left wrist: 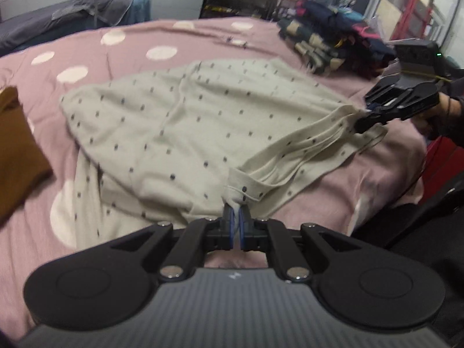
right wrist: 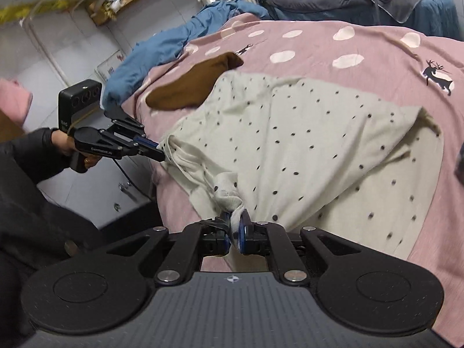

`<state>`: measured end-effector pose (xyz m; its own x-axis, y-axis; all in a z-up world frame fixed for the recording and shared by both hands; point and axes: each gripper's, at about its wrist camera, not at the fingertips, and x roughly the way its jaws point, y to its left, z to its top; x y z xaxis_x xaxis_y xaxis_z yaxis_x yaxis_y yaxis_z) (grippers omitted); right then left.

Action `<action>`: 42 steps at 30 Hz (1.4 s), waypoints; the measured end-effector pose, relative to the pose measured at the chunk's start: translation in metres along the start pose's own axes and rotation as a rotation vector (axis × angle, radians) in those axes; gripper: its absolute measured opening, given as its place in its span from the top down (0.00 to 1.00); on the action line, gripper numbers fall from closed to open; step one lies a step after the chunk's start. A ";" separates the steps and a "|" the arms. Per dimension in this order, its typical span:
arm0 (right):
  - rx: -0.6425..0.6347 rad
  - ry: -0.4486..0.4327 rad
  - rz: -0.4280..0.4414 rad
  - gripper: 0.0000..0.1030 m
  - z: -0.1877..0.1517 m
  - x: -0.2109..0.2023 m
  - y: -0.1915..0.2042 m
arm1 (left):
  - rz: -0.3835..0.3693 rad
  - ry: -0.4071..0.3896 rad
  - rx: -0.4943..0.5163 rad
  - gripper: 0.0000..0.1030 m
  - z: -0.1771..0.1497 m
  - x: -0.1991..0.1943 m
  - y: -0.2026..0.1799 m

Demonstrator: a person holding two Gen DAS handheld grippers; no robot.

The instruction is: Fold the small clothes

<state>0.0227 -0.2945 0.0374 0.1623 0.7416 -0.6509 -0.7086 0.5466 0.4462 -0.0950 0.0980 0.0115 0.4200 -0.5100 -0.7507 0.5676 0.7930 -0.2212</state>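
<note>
A cream garment with small dark dots (left wrist: 179, 133) lies spread on the pink bed; it also shows in the right wrist view (right wrist: 304, 145). My left gripper (left wrist: 237, 211) is shut on its near hem corner, and shows in the right wrist view (right wrist: 161, 152) pinching that edge. My right gripper (right wrist: 237, 220) is shut on the other bunched hem corner, and shows in the left wrist view (left wrist: 364, 119) at the garment's right end. The hem between the two grippers is lifted and gathered in folds.
The pink bedspread with white spots (left wrist: 130, 43) covers the bed. A brown garment (left wrist: 17, 150) lies at the left, also in the right wrist view (right wrist: 191, 84). A pile of dark clothes (left wrist: 333, 37) sits at the far right. Blue cloth (right wrist: 162, 46) hangs off the bed's edge.
</note>
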 end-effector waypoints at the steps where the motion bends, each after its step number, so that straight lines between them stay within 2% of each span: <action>1: -0.006 0.014 0.007 0.84 -0.004 0.003 0.001 | 0.014 0.008 -0.004 0.96 -0.003 0.002 0.001; 2: -0.025 0.036 0.002 0.72 -0.007 0.007 0.005 | 0.027 0.010 -0.006 0.94 -0.004 0.004 0.003; 3: -0.041 0.047 -0.019 0.67 -0.009 0.010 0.009 | 0.039 0.025 -0.003 0.93 -0.007 0.003 0.001; 4: -0.043 0.048 -0.025 0.54 -0.013 0.010 0.011 | 0.042 0.030 0.007 0.88 -0.008 0.001 -0.002; 5: -0.034 0.047 -0.012 0.43 -0.016 0.008 0.011 | 0.038 0.026 0.020 0.79 -0.009 -0.003 -0.007; 6: -0.025 0.040 -0.007 0.41 -0.017 0.006 0.013 | 0.036 0.027 0.032 0.74 -0.008 -0.007 -0.011; 8: -0.013 0.019 -0.012 0.39 -0.017 -0.003 0.018 | 0.043 0.014 0.063 0.53 0.001 -0.016 -0.023; 11: -0.038 -0.056 -0.004 0.40 -0.012 -0.019 0.029 | 0.064 -0.058 0.114 0.46 0.023 -0.029 -0.038; 13: -0.069 -0.089 -0.063 0.40 0.000 -0.020 0.033 | 0.110 -0.115 0.119 0.42 0.045 -0.032 -0.041; 15: -0.119 -0.098 -0.210 0.40 0.015 -0.009 0.033 | 0.219 -0.157 0.134 0.39 0.064 -0.024 -0.037; 17: -0.134 -0.120 -0.369 0.40 0.030 0.007 0.022 | 0.354 -0.167 0.151 0.38 0.082 -0.005 -0.026; 18: -0.122 -0.143 -0.418 0.40 0.037 0.015 0.015 | 0.417 -0.160 0.140 0.38 0.091 0.009 -0.015; 21: -0.106 -0.196 -0.496 0.39 0.056 0.037 -0.008 | 0.546 -0.109 0.072 0.39 0.107 0.049 0.020; 23: -0.107 -0.152 -0.539 0.39 0.064 0.056 -0.022 | 0.590 -0.051 0.037 0.41 0.113 0.073 0.040; 25: -0.102 -0.104 -0.603 0.39 0.063 0.066 -0.034 | 0.613 -0.031 0.003 0.40 0.112 0.085 0.054; 27: -0.064 -0.090 -0.656 0.38 0.059 0.065 -0.051 | 0.605 -0.023 -0.043 0.37 0.109 0.091 0.066; 29: -0.020 -0.089 -0.688 0.24 0.052 0.060 -0.064 | 0.613 -0.043 -0.069 0.24 0.105 0.092 0.074; 31: 0.028 -0.105 -0.673 0.15 0.046 0.057 -0.077 | 0.630 -0.042 -0.079 0.13 0.104 0.092 0.080; 32: 0.044 -0.118 -0.664 0.11 0.043 0.054 -0.081 | 0.631 -0.040 -0.083 0.11 0.104 0.092 0.081; 39: 0.036 -0.130 -0.660 0.07 0.045 0.054 -0.071 | 0.667 -0.015 -0.068 0.11 0.109 0.091 0.070; 42: 0.041 -0.160 -0.637 0.00 0.041 0.044 -0.064 | 0.656 -0.018 -0.048 0.11 0.109 0.087 0.059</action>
<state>0.1035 -0.2811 0.0057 0.6436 0.3145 -0.6977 -0.4136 0.9100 0.0287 0.0520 0.0639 0.0007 0.6802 0.0795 -0.7287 0.1576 0.9550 0.2513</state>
